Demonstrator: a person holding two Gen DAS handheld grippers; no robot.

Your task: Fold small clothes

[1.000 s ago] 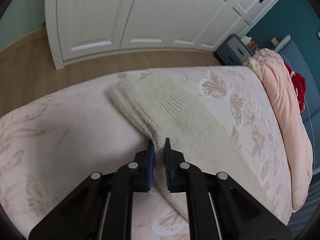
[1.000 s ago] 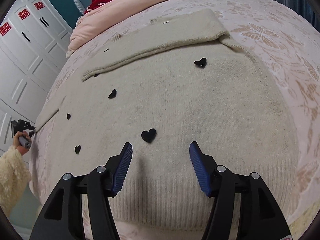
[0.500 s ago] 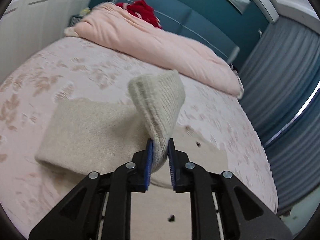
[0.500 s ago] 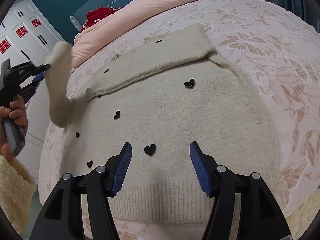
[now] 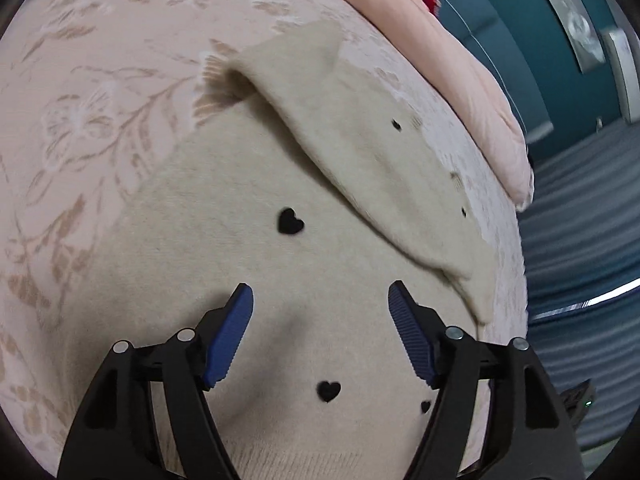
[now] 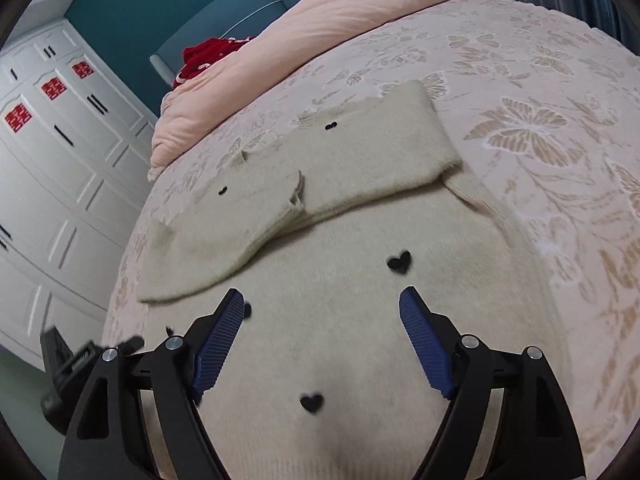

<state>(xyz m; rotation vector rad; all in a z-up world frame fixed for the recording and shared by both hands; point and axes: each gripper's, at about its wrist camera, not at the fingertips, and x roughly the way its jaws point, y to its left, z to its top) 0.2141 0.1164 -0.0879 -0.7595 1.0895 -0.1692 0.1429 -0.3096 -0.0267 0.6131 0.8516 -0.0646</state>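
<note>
A cream knit sweater (image 5: 248,280) (image 6: 360,340) with small black hearts lies flat on the bed. Both sleeves are folded across its upper part: one sleeve (image 5: 360,152) crosses diagonally in the left wrist view, and in the right wrist view the two sleeves (image 6: 280,184) meet near the middle. My left gripper (image 5: 320,296) hovers over the sweater body, its jaws opening with nothing between them. My right gripper (image 6: 320,300) hangs above the lower body of the sweater, jaws also opening and empty. Part of the left gripper (image 6: 80,356) shows at the right wrist view's lower left.
The bed has a pink floral cover (image 6: 540,128). A peach duvet (image 6: 340,32) and a red item (image 6: 204,56) lie by the teal headboard. White wardrobe doors (image 6: 60,140) stand left of the bed; grey-blue curtains (image 5: 580,220) hang on the other side.
My left gripper carried the sleeve from the bed's edge across onto the sweater, let it go and opened. The right gripper widened and rose a little above the sweater.
</note>
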